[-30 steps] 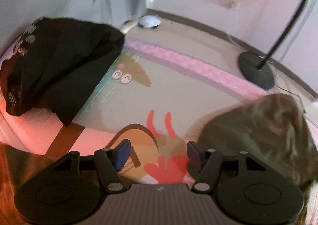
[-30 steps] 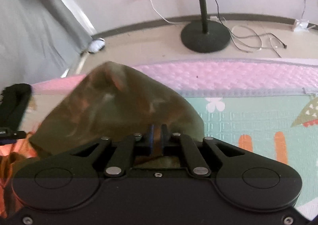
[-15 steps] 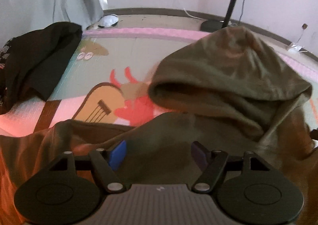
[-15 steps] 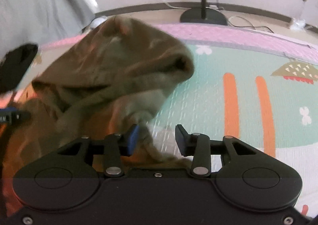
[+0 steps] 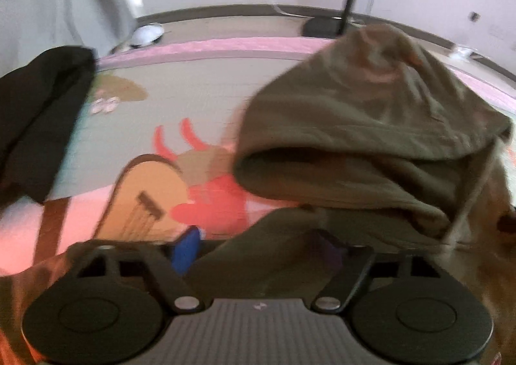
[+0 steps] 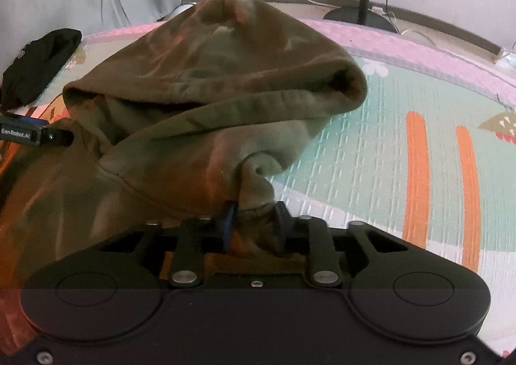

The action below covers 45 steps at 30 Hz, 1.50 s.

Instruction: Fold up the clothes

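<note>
Between both sets of jaws, an olive hoodie (image 6: 200,81) on the play mat (image 6: 371,152).
The right gripper (image 6: 253,221) pinches its shoulder fabric; the left gripper (image 5: 258,244) gapes around cloth, black garment (image 5: 35,113) beyond-left.

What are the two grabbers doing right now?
Left gripper: open, olive hoodie fabric lies between its fingers.
Right gripper: partly closed, pinching the hoodie.

Soft daylight, pale walls washed out. Left wrist view motion-blurred throughout; right wrist view sharper. Fisheye bends edges, dark corners.
</note>
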Each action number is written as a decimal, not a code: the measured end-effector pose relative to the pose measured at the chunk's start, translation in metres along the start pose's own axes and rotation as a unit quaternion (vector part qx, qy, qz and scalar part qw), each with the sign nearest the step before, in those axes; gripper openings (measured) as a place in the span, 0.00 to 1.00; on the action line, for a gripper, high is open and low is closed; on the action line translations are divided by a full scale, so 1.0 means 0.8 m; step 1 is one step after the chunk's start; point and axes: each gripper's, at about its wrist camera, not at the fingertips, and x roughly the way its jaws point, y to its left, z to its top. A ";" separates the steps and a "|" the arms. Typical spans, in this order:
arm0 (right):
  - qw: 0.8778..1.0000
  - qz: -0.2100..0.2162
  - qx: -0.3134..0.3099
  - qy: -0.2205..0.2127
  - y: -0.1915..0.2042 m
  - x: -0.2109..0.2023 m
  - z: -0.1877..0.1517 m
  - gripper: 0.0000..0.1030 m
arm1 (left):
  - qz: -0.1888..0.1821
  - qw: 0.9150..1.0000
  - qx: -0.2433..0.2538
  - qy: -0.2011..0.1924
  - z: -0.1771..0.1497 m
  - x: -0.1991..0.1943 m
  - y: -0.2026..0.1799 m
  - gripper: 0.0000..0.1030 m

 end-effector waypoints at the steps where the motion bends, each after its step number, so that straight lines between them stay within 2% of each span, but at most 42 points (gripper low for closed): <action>1: 1.000 0.002 0.009 -0.001 -0.003 0.001 0.002 0.17 | -0.005 1.000 0.006 0.002 0.002 0.002 0.000 0.48; 2: 1.000 0.003 0.018 -0.002 -0.006 0.002 0.004 0.17 | -0.011 1.000 0.011 0.004 0.004 0.005 -0.001 0.42; 3: 1.000 0.002 0.023 -0.005 -0.007 0.003 0.006 0.16 | -0.016 1.000 0.013 0.007 0.007 0.005 -0.003 0.32; 6: 0.999 -0.001 0.039 -0.014 -0.010 0.007 0.015 0.14 | -0.007 1.000 0.021 0.013 0.017 0.006 -0.012 0.21; 9: 0.999 0.001 0.039 -0.024 -0.010 0.011 0.027 0.13 | 0.026 1.000 0.006 0.006 0.025 0.006 -0.013 0.11; 16: 0.999 0.007 0.040 -0.034 -0.010 0.030 0.050 0.13 | 0.074 0.996 -0.047 0.009 0.035 0.017 0.009 0.10; 19: 0.998 0.012 0.052 -0.034 -0.014 0.037 0.053 0.13 | 0.128 0.991 -0.045 0.012 0.040 0.024 0.011 0.07; 20: 0.998 0.013 0.058 -0.032 -0.016 0.040 0.053 0.13 | 0.124 0.991 -0.050 0.013 0.040 0.024 0.015 0.07; 23: 0.998 0.012 0.049 -0.032 -0.017 0.042 0.050 0.14 | 0.096 0.993 -0.073 0.009 0.040 0.015 0.030 0.10; 26: 0.998 0.022 0.054 -0.032 -0.021 0.040 0.049 0.16 | 0.087 0.993 -0.081 -0.002 0.038 0.002 0.035 0.14; 27: 0.997 0.027 0.061 -0.029 -0.023 0.038 0.048 0.19 | 0.078 0.994 -0.080 -0.006 0.037 -0.004 0.034 0.23; 28: 0.997 0.032 0.068 -0.026 -0.025 0.036 0.048 0.21 | 0.070 0.994 -0.079 -0.009 0.036 -0.009 0.034 0.39; 29: 0.996 0.038 0.074 -0.023 -0.027 0.033 0.048 0.22 | 0.061 0.995 -0.073 -0.014 0.036 -0.014 0.032 0.50; 30: 0.996 0.040 0.070 -0.027 -0.028 0.028 0.046 0.27 | 0.053 0.996 -0.065 -0.020 0.035 -0.019 0.029 0.69; 31: 0.997 0.036 0.061 -0.034 -0.028 0.022 0.043 0.37 | 0.055 0.997 -0.053 -0.026 0.034 -0.023 0.025 0.79; 33: 0.997 0.030 0.053 -0.049 -0.030 0.012 0.038 0.49 | 0.063 0.997 -0.022 -0.034 0.035 -0.026 0.015 0.79; 36: 0.996 0.046 0.057 -0.047 -0.034 0.004 0.035 0.55 | 0.038 0.999 0.002 0.004 0.039 -0.010 0.007 0.80; 37: 0.996 0.050 0.055 -0.039 -0.034 0.005 0.034 0.56 | 0.027 0.999 0.010 0.017 0.040 -0.005 0.004 0.80; 40: 0.998 0.050 0.026 -0.021 -0.024 0.011 0.027 0.56 | 0.039 0.998 0.042 0.038 0.034 0.010 -0.011 0.80; 41: 0.999 0.047 0.014 -0.012 -0.019 0.015 0.023 0.55 | 0.030 0.998 0.043 0.040 0.031 0.012 -0.011 0.80; 42: 0.999 0.044 0.002 -0.003 -0.015 0.018 0.020 0.52 | 0.021 0.998 0.044 0.041 0.029 0.013 -0.012 0.72; 43: 0.999 0.039 -0.009 -0.006 -0.010 0.019 0.018 0.41 | 0.013 0.998 0.045 0.043 0.027 0.015 -0.012 0.58; 45: 0.999 0.030 -0.031 -0.011 0.000 0.020 0.015 0.23 | 0.006 0.998 0.044 0.041 0.026 0.013 -0.013 0.50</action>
